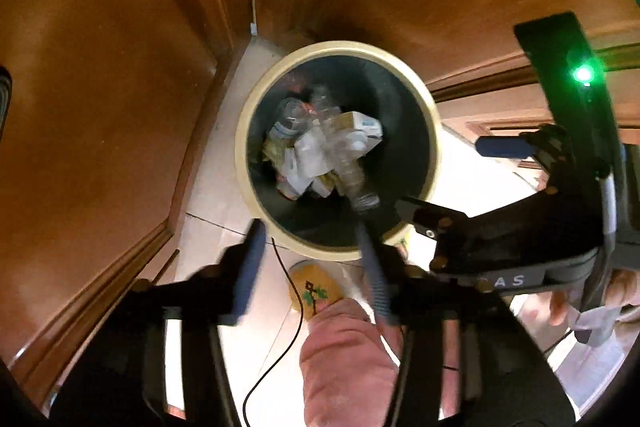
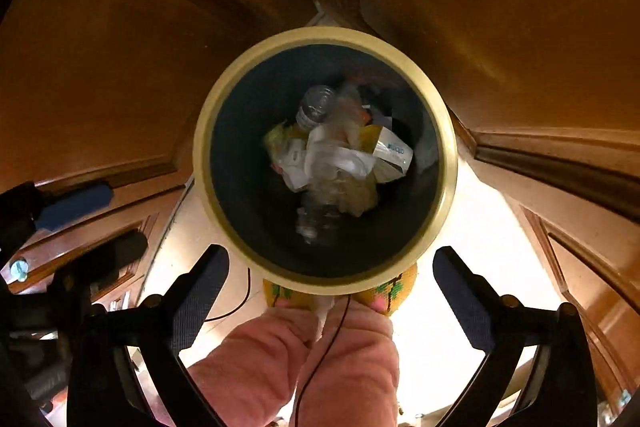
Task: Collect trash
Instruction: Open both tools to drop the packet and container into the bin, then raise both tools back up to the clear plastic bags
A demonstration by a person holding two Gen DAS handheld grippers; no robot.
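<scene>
**Both grippers empty over a filling bin**

Above the waste bin [image 2: 448, 163], the right gripper [image 2: 328, 291] and left gripper [image 1: 316, 259] are being held with jaws apart; the trash [image 2: 340, 163] is lying inside. Later drops are risking striking the rim.

walls: wood panelling [image 1: 100, 107] | floor: pale tiles [image 1: 216, 195] | light: warm

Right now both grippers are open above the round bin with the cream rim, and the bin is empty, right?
Not quite. The bin is not empty: the right wrist view shows trash at the bottom, including a clear plastic bottle and crumpled wrappers. The rest holds: the left gripper and right gripper both hang over it with jaws apart.
</scene>
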